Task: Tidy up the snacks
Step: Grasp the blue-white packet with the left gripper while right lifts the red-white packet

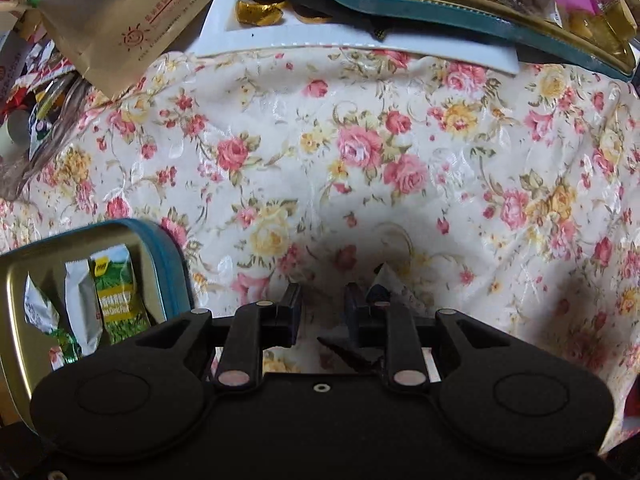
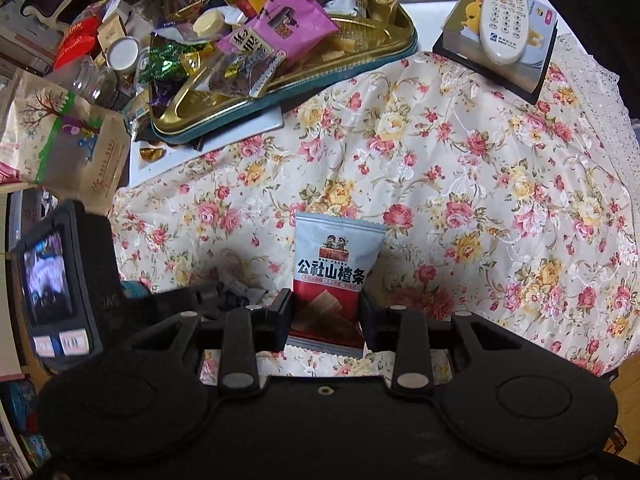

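Two grippers work over a flowered tablecloth (image 2: pixel 460 168) strewn with snacks. The right gripper (image 2: pixel 326 316) has its jaws closed on the lower part of a snack packet (image 2: pixel 336 264), grey-blue above and red below, printed with 公社山楂条 under two cartoon figures. It is gripped by its sides and faces the camera, probably so it can be carried flat to a container.

The left gripper (image 1: pixel 322 304) points down at the cloth with its jaws partly apart. A small dark-and-white wrapper (image 1: pixel 382 280) shows just past one finger, and I cannot tell whether anything is actually pinched. Beside it lies a small blue-rimmed tin (image 1: pixel 168 252) with a gold inside, already holding a green-and-yellow packet (image 1: pixel 118 296) and white ones, so it looks like the sorting bin.

Farther back, a larger gold tray (image 2: pixel 384 46) is heaped with sweets, including a pink bag (image 2: pixel 288 28). A brown paper bag (image 1: pixel 132 20) bears a red sun logo; its small print is unreadable. A remote control (image 2: pixel 506 12) rests on a box.
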